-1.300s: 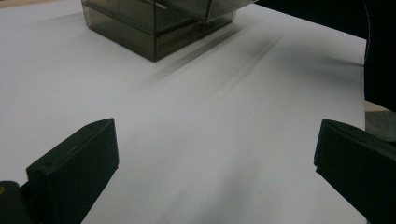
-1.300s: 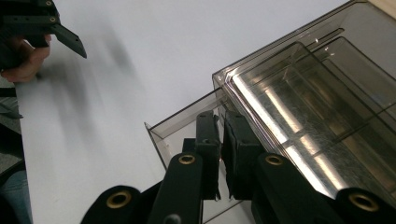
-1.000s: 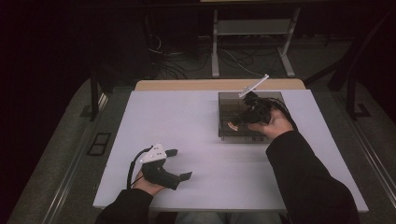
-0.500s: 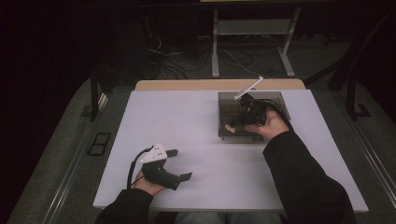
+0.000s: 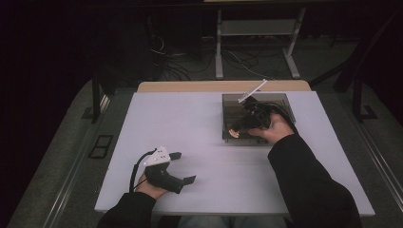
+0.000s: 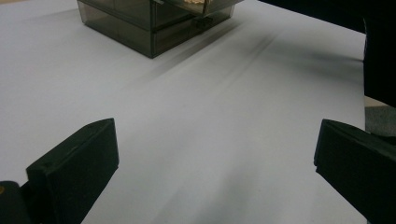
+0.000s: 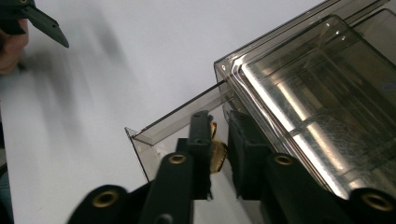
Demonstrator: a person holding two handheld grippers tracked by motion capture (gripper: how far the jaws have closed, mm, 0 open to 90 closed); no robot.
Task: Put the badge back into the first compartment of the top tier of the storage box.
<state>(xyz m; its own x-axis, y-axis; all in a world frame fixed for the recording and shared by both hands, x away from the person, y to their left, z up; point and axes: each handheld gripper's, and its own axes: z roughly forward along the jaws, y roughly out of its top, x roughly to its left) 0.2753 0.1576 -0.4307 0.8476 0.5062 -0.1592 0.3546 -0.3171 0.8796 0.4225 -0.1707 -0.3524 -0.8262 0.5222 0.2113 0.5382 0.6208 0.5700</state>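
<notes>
A smoky clear plastic box (image 5: 281, 102) stands at the right back of the white table (image 5: 199, 123). My right gripper (image 5: 236, 132) reaches over it to its front left corner. In the right gripper view the jaws (image 7: 217, 123) stand nearly together on a small tan piece (image 7: 217, 156), beside a thin clear wall that juts from the box (image 7: 317, 93). My left gripper (image 5: 184, 167) rests on the table at the front left, jaws wide apart with nothing between them (image 6: 215, 172). The left gripper view has the box (image 6: 140, 23) far ahead.
Bare white tabletop lies between the two grippers. A dark sleeve (image 5: 309, 185) crosses the table's right front. Beyond the far edge are a wooden strip (image 5: 223, 86), cables and a metal stand (image 5: 256, 28) on the dark floor.
My right gripper has shifted a little left and toward the front of the box, and a tan piece now sits at its jaw tips. The left gripper has stayed put.
</notes>
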